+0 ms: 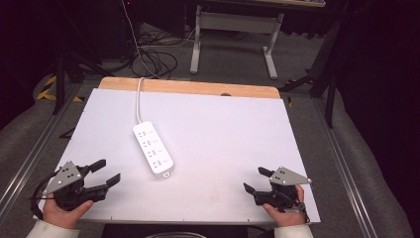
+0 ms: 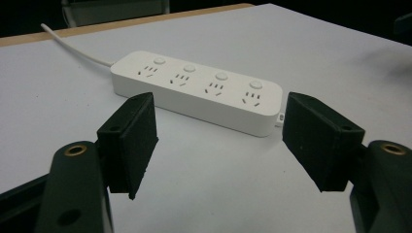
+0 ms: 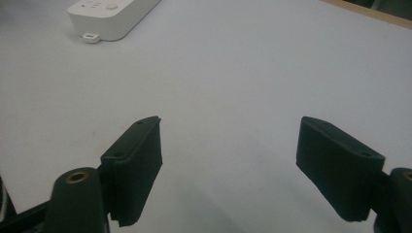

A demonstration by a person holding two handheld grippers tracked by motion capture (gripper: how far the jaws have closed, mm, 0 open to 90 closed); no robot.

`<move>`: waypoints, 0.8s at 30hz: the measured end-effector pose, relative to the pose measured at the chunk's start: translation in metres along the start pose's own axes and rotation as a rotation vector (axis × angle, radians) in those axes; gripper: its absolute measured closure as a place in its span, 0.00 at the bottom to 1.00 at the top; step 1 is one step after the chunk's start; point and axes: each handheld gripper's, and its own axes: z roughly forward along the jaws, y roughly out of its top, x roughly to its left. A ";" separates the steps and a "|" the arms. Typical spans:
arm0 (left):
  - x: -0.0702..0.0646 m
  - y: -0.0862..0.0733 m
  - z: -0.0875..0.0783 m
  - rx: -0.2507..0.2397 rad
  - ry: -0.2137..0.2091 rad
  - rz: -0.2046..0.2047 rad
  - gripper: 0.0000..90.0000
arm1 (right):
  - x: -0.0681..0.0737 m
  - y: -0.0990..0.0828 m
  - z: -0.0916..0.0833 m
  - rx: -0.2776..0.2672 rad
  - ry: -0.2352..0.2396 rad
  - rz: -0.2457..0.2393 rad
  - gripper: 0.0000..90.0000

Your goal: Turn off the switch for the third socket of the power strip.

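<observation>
White power strip lies flat on the white table top, a bit left of centre, long axis running from far-left to near-right; four socket groups face up, each with a round button beside it, seen clearly in the left gripper view; its white cord leaves the far end and runs straight back over the wooden edge strip at the far side of the table; a small tab sticks out at the near end, visible in the right gripper view; left gripper sits at the near-left corner, held in the person's left hand, jaws spread wide, nothing between them, pointing toward the strip's near end; strip is near it but apart, no contact; in the left gripper view the strip sits just beyond the two black pads, framed between them; right gripper is at the near-right corner in the right hand, jaws also spread wide and empty, pads over bare table; strip is well apart from it, up in the far-left corner of the right gripper view; grey three-cornered plate on top of each gripper; beyond the table: floor with loose cables and a white desk frame.
</observation>
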 end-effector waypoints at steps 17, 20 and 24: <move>0.000 0.001 -0.002 0.014 0.029 0.039 0.36 | 0.003 0.001 0.000 -0.017 -0.008 -0.052 0.34; 0.000 0.002 -0.002 0.013 0.024 0.024 0.36 | 0.004 0.001 0.000 -0.018 -0.013 -0.052 0.34; 0.000 0.003 -0.003 0.014 0.029 0.023 0.36 | 0.003 0.001 -0.001 -0.022 -0.013 -0.049 0.34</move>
